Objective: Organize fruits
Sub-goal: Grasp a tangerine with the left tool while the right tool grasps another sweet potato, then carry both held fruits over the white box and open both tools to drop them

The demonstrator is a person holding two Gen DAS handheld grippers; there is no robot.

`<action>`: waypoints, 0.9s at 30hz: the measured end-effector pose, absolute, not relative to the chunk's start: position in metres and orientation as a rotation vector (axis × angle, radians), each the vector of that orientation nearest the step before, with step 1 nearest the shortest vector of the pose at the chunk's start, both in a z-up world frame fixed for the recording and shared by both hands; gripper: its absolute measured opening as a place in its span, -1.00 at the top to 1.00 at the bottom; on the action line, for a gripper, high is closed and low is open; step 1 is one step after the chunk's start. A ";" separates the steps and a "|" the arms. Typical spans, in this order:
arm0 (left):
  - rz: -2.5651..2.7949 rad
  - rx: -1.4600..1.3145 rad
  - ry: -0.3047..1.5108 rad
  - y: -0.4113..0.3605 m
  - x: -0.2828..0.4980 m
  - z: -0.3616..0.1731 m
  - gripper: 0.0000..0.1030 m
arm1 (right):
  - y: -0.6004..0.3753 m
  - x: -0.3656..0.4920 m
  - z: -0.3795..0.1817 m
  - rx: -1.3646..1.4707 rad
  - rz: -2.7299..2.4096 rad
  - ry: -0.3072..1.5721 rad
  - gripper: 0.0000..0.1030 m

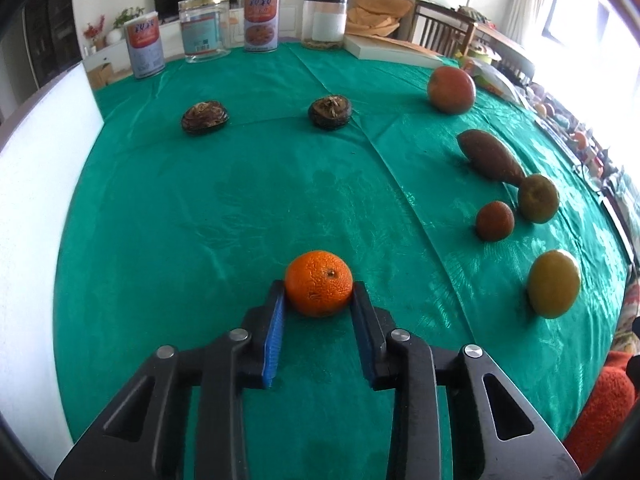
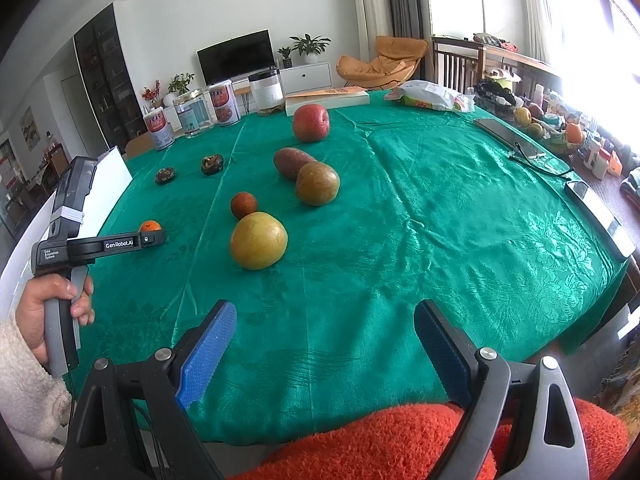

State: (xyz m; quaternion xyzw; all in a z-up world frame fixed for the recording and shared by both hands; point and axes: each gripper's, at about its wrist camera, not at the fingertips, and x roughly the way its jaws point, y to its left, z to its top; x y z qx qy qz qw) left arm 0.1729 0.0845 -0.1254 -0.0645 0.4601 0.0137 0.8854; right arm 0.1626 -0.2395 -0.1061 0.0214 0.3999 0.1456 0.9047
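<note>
- Left gripper (image 1: 319,286) clamps one dimpled orange (image 1: 319,283) on the green cloth (image 1: 240,208).
- Right gripper (image 2: 324,330) gapes empty (blue ribbed pads).
- Two dark wrinkled fruits (image 1: 204,116), one smooth red apple (image 1: 451,89).

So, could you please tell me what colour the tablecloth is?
The tablecloth is a shiny green with a faint woven floral pattern, clearest in the right wrist view.

Mandarin (image 1: 319,283) at near table (image 1: 240,208) edge between left gripper (image 1: 318,290) pads, 2 dried fruits (image 1: 205,117) behind it, 5 fruits (image 1: 494,221) to its right, jars (image 1: 204,28) along far edge.
</note>
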 end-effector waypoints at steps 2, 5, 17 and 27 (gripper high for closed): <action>0.026 -0.150 0.944 0.088 0.165 -0.122 0.39 | -0.246 0.171 -0.109 0.100 0.321 0.867 -0.75; 0.019 -0.162 0.923 0.093 0.152 -0.116 0.40 | -0.257 0.199 -0.113 0.220 0.390 0.948 -0.75; -0.035 -0.217 0.881 0.092 0.114 -0.088 0.40 | -0.130 0.391 -0.100 -0.262 0.495 1.053 -0.57; -0.037 -0.266 0.836 0.108 0.089 -0.062 0.40 | -0.096 0.427 -0.125 -0.435 0.467 1.153 0.14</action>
